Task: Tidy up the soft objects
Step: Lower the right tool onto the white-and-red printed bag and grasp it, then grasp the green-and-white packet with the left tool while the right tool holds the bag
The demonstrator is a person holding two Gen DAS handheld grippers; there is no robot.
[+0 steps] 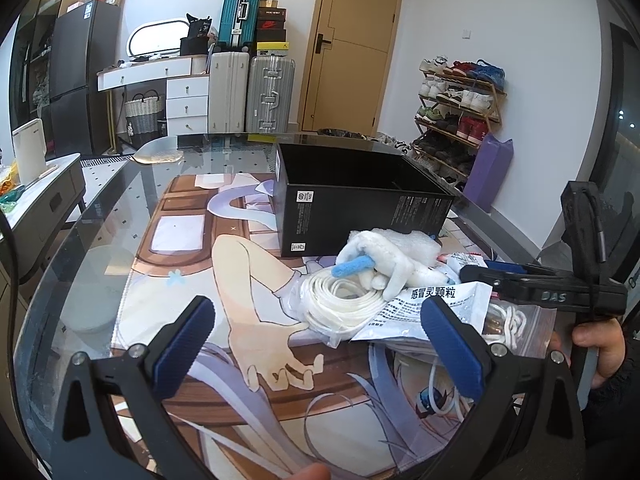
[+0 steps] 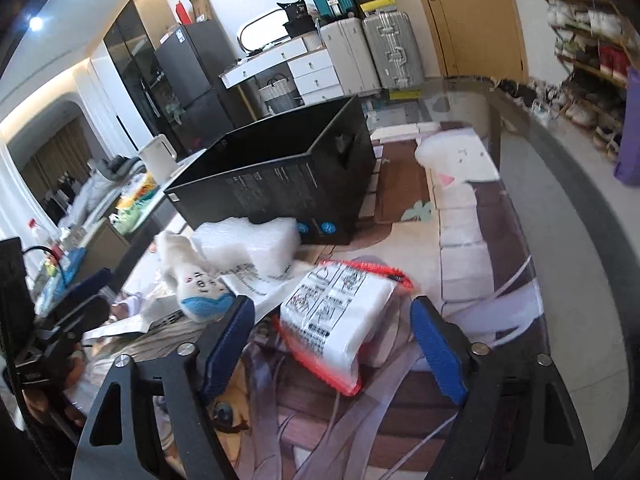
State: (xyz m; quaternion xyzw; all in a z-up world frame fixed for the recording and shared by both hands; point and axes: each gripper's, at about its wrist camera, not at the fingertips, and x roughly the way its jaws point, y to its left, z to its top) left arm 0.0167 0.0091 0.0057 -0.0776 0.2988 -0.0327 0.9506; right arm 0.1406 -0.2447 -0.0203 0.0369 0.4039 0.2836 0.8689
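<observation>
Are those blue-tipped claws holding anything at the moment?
No. The left gripper is open over the mat, and the right gripper straddles the red-edged packet without pressing it.

right gripper (image 2: 332, 344) jaws apart | red-edged packet (image 2: 340, 320) between them | black box (image 2: 280, 184) behind

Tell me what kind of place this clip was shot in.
Most likely a lived-in home, an entryway or dining area: a shoe rack full of shoes stands by the wooden door, stacked suitcases line the wall, and a glass table holds household clutter.
</observation>
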